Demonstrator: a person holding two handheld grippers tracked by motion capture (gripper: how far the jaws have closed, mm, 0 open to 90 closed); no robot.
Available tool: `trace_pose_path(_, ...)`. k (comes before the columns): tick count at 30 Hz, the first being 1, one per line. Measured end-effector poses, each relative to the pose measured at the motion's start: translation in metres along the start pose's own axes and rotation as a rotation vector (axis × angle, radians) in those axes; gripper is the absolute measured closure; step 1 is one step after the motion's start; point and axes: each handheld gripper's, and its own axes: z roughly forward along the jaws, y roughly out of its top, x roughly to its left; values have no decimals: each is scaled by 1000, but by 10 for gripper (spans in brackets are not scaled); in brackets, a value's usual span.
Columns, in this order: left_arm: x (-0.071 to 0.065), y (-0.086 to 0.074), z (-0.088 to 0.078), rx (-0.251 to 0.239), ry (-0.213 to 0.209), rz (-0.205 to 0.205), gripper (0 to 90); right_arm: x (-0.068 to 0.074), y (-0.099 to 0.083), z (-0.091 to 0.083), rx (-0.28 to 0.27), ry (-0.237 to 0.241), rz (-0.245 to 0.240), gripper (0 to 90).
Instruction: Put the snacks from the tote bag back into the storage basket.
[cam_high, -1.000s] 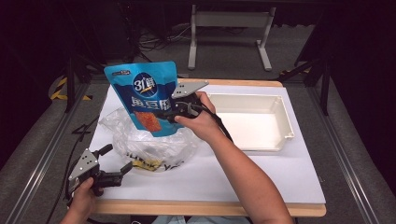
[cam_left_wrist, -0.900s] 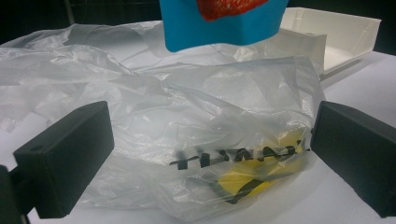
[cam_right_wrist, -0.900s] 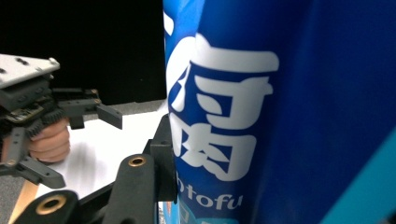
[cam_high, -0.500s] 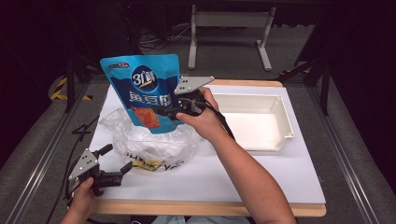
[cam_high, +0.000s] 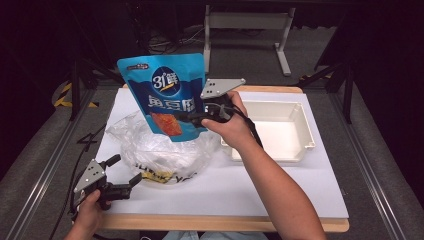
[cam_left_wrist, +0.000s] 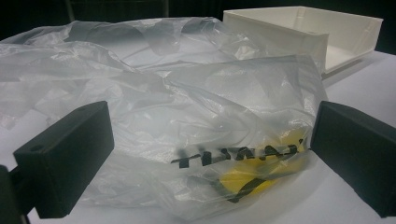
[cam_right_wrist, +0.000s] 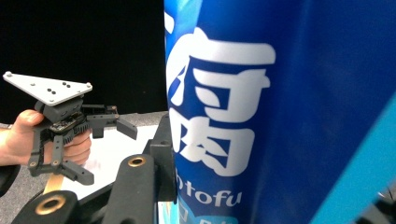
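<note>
My right gripper (cam_high: 192, 119) is shut on the lower right edge of a blue snack pouch (cam_high: 167, 95) with white lettering. It holds the pouch upright in the air above a crumpled clear plastic bag (cam_high: 160, 150) on the white tabletop. In the right gripper view the pouch (cam_right_wrist: 280, 116) is pressed against one black finger (cam_right_wrist: 161, 158), and the other finger is hidden behind it. My left gripper (cam_high: 126, 168) rests open near the front left corner, pointing at the bag. The bag (cam_left_wrist: 187, 116), with black lettering and something yellow inside, lies just beyond its spread jaws.
A shallow white tray (cam_high: 300, 145) stands on the right half of the table, beside the bag; its near corner (cam_left_wrist: 280, 28) rises behind the bag. Dark floor, cables and a metal stand surround the table.
The right gripper has lifted the blue pouch higher and a little to the right, clear of the plastic bag. The left gripper has stayed where it was.
</note>
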Motion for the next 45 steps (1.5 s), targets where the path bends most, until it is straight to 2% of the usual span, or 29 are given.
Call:
trace_pose_path(4, 0, 0, 0, 4, 2, 0, 2, -5, -4, -16, -2, -9, 8, 570)
trace_pose_path(11, 0, 0, 0, 4, 7, -1, 1, -13, -11, -48, 3, -60, 14, 571)
trace_pose_path(16, 0, 0, 0, 4, 8, -1, 1, -17, -13, -62, 1, -82, 17, 571)
trace_pose_path(23, 0, 0, 0, 11, 13, 1, 2, -25, -19, -99, -10, -139, 34, 570)
trace_pose_path(35, 0, 0, 1, 11, 12, 4, 2, -34, -29, -137, 7, -211, 59, 570)
trace_pose_path(45, 0, 0, 1, 24, 13, 6, 2, -42, -39, -162, 17, -269, 79, 570)
